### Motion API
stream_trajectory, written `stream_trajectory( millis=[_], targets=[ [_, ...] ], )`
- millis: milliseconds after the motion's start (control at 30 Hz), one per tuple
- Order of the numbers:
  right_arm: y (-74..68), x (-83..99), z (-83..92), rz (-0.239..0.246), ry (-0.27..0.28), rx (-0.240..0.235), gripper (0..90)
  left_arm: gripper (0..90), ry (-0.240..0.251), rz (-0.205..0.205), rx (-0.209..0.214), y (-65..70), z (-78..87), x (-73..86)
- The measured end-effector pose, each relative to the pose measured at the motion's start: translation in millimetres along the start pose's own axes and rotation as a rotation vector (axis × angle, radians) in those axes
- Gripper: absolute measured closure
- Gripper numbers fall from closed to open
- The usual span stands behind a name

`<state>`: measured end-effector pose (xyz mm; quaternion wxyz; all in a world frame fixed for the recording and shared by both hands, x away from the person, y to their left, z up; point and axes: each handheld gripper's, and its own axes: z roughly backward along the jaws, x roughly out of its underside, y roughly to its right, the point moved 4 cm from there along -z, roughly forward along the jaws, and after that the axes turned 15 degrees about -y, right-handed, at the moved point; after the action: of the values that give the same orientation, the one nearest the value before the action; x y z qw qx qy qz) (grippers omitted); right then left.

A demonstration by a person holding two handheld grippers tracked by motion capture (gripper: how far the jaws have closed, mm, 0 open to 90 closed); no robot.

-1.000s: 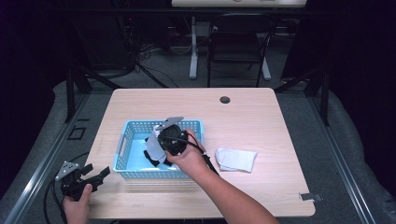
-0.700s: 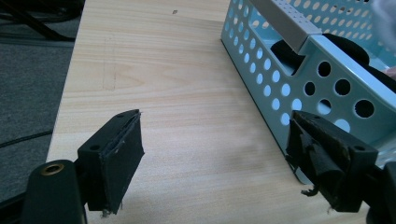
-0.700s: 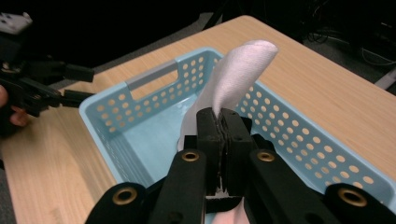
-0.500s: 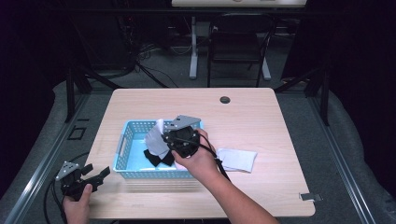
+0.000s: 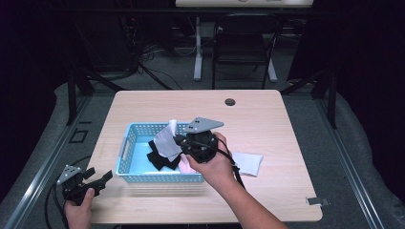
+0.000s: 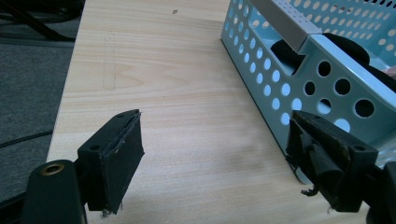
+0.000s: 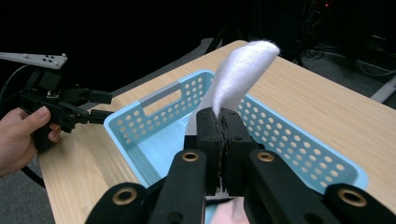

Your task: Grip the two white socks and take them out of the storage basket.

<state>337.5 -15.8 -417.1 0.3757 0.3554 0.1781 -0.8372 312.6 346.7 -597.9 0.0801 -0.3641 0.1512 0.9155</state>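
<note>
A light blue perforated basket [image 5: 125,145] stands on the wooden table, left of centre. My right gripper [image 5: 180,141] hovers over the basket's right half, shut on a white cloth [image 5: 165,137] that hangs lifted above the basket floor. In the right gripper view the white cloth [image 7: 238,74] stands up from the closed jaws, over the basket [image 7: 140,116]. A black cloth [image 5: 160,160] lies inside the basket, with something pink [image 5: 187,165] beside it. My left gripper [image 5: 101,180] is open at the table's front left corner, and the basket's corner [image 6: 299,60] is just right of its jaws.
A second white cloth [image 5: 248,163] lies flat on the table right of the basket. A dark cable grommet [image 5: 230,102] sits near the far edge. A chair [image 5: 243,43] and desk legs stand beyond the table. A small tab [image 5: 317,201] lies at the front right corner.
My right gripper has moved to the right over the basket, carrying the white cloth up with it. The left gripper has stayed in place.
</note>
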Motion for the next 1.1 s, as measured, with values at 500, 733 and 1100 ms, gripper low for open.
stream_trajectory(
  millis=[500, 733, 1100],
  targets=[
    [27.9, 21.2, 45.2, -0.060, 0.037, 0.067, 88.2, 18.6, 0.000, 0.000, -0.002, 0.0, 0.0, 0.1],
    [42.5, 36.3, 64.9, -0.092, 0.040, 0.113, 88.1, 18.6, 0.005, -0.001, -0.004, 0.0, -0.4, 0.0],
    [62.9, 61.4, 84.2, -0.154, 0.038, 0.169, 88.1, 18.5, -0.001, 0.000, -0.007, -0.7, 0.1, 0.4]
  ],
)
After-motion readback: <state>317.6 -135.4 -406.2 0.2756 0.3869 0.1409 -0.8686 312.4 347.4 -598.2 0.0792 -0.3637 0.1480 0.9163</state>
